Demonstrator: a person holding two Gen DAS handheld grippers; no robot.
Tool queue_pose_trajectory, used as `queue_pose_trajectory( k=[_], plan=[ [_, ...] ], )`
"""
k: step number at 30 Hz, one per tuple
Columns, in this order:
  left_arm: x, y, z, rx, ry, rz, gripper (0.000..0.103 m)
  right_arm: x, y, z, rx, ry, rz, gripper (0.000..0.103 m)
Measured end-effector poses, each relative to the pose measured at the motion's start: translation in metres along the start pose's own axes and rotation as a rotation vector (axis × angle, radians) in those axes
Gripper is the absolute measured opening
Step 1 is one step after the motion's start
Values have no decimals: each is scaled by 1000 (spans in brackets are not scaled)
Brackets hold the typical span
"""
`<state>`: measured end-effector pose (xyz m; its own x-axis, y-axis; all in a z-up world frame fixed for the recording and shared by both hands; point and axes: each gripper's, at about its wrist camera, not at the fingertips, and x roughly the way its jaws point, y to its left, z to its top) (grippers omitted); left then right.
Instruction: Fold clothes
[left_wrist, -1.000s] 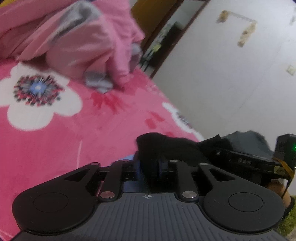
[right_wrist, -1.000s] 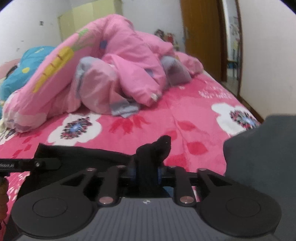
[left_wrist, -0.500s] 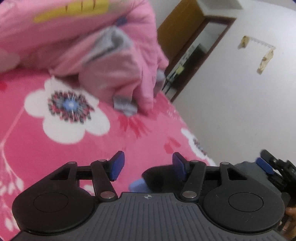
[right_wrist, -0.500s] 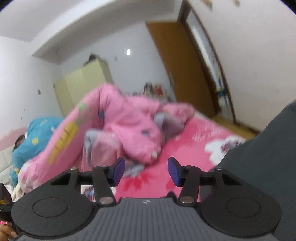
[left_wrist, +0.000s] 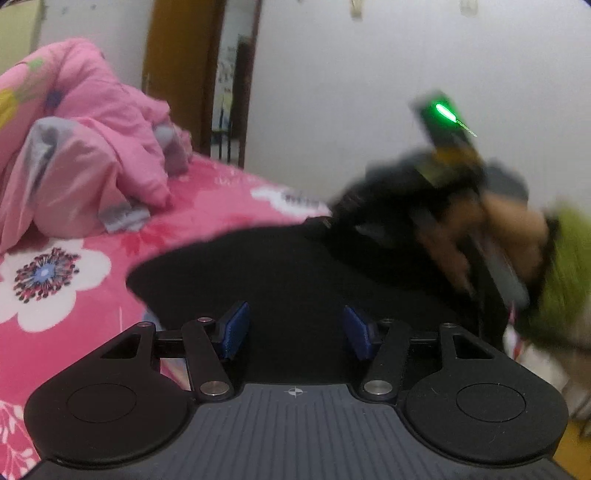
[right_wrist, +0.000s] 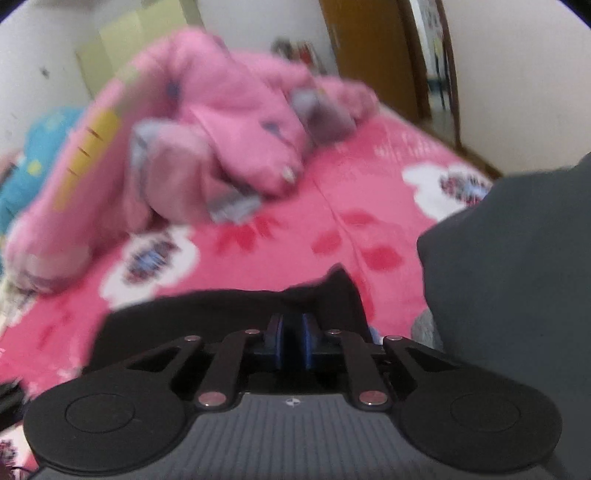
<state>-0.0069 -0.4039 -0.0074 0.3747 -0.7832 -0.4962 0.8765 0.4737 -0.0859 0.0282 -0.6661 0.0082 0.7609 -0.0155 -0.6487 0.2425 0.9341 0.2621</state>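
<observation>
The black cloth (left_wrist: 295, 273) lies flat on the pink bed (left_wrist: 74, 332), at the near edge of the bed, close to the person. Its long side runs from left to right along that edge.

The right gripper (right_wrist: 291, 347) has just squeezed its jaws together. A fold of the black cloth at its right end looks pinched between the blue pads (right_wrist: 279, 345), though the picture is blurry there.

The left gripper (left_wrist: 293, 332) has its jaws apart. It holds nothing. The cloth lies right in front of it and under it, between the open jaws but not squeezed.

So the left gripper is nearest the left end of the cloth and probably needs to grab there next. A grey cloth (right_wrist: 517, 258) sits at the right edge.
</observation>
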Motion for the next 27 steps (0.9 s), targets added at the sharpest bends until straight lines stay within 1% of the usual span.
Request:
queue_pose_trajectory(
  k=[2, 4, 6, 8, 9, 12, 13, 15, 16, 18, 20, 22, 25, 27],
  plan=[
    [2, -3, -9, 35, -1, 8, 56, 24, -4, 8, 6, 37, -31, 8],
    [-1, -5, -14, 70, -10, 13, 56, 39, -5, 14, 8, 45, -65, 8],
    [-2, -5, -15, 83, -14, 13, 56, 50, -6, 18, 13, 45, -97, 9],
    [-4, -3, -16, 73, -18, 8, 56, 45, -11, 20, 65, -5, -63, 9],
    [-5, -2, -16, 66, -20, 6, 56, 42, -12, 21, 89, -31, -47, 9],
    [-7, 0, -16, 51, -24, 5, 57, -4, -2, 19, 61, -166, -15, 10],
    [-8, 0, -16, 50, -25, 5, 57, -21, 4, 18, 45, -191, 15, 10],
    [-10, 0, -17, 45, -27, 4, 57, -43, 17, 16, 9, -191, 81, 10],
    [-11, 0, -18, 43, -28, 3, 57, -50, 25, 14, -20, -171, 118, 10],
    [-11, 0, -19, 37, -30, 2, 57, -53, 46, 6, -94, -89, 194, 10],
    [-12, 0, -21, 32, -32, 1, 57, -41, 66, 0, -154, 6, 248, 10],
    [-12, 1, -22, 30, -33, 0, 57, -16, 84, -6, -197, 84, 236, 10],
    [-10, 2, -24, 30, -30, 2, 57, 16, 85, 4, -161, 84, 172, 7],
    [-11, 2, -24, 34, -32, -6, 57, 38, 87, 10, -137, 84, 130, 7]
  ],
)
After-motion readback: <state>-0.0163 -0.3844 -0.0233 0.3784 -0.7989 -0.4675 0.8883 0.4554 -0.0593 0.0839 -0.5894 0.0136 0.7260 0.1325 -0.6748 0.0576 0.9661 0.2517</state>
